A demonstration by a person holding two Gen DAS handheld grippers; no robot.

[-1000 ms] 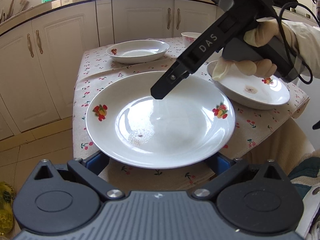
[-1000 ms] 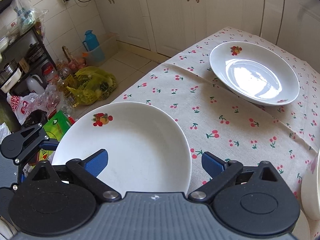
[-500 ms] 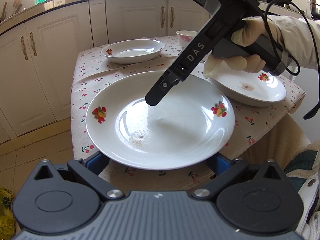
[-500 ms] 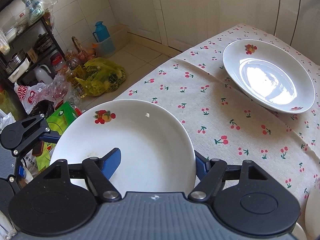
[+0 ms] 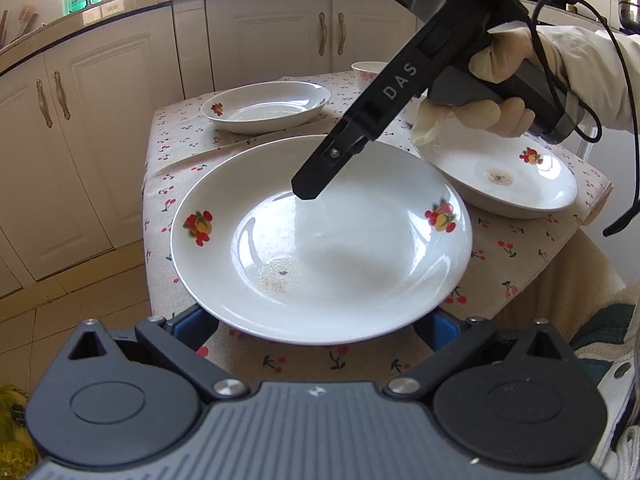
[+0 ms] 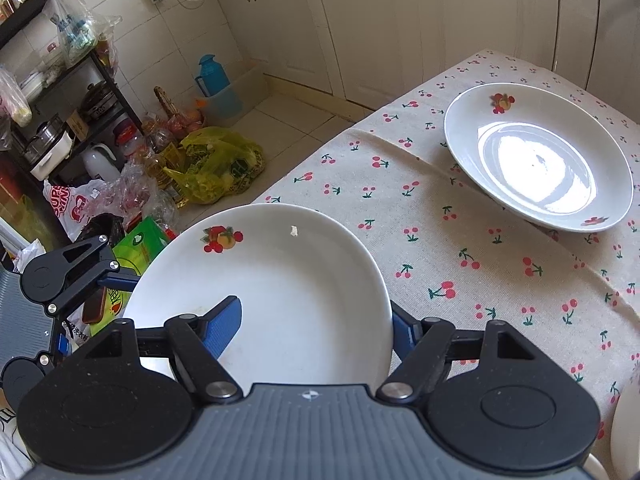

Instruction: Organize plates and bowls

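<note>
A large white plate with fruit prints hangs off the near edge of the cherry-print table. My left gripper is wide open, its blue pads on either side of the plate's near rim, below it. My right gripper straddles the same plate: its left pad lies inside the plate and the right pad sits outside the rim. Its tip hovers over the plate in the left wrist view. A second plate and a third plate rest on the table.
A small bowl stands at the table's far side. White cabinets line the walls. Bags and bottles clutter the floor beside the table, next to a shelf rack.
My right gripper's fingers have narrowed around the plate's rim, the left pad moving inward over the plate. The left gripper has stayed at the plate's near rim.
</note>
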